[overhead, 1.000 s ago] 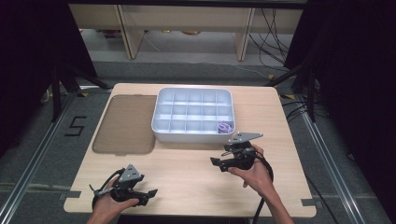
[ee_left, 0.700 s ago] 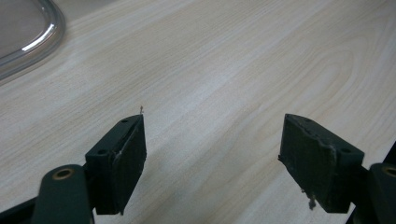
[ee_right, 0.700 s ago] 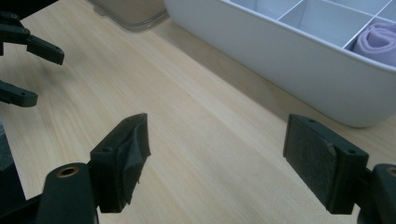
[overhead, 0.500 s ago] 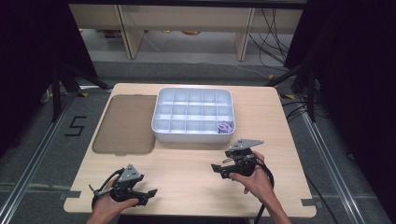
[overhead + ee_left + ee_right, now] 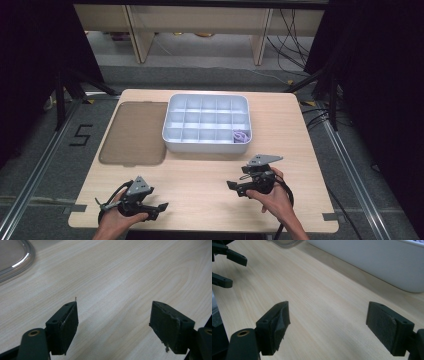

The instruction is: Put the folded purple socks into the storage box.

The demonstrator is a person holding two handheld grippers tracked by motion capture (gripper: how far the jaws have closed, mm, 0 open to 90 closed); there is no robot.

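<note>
A white compartment tray [image 5: 207, 122] stands at the table's middle back, with a small purple item [image 5: 241, 135] in its near right cell. My right gripper [image 5: 234, 188] hovers low over the wood in front of the tray, jaws pointing left. Its jaws have just been opening and stand wide with nothing between them [image 5: 327, 327]; the tray's white wall [image 5: 374, 260] runs along the upper right. My left gripper [image 5: 159, 209] rests near the front left edge, open and empty [image 5: 113, 325]. It also appears far off in the right gripper view, as the left gripper [image 5: 227, 265].
A translucent brown lid [image 5: 134, 132] lies flat left of the tray; its rim [image 5: 15, 257] curves through the upper left of the left gripper view. Bare wood stretches between the two grippers. Dark floor and cables surround the table.
My right gripper has sunk and drawn back from the tray toward the front edge. The left gripper has stayed put.
</note>
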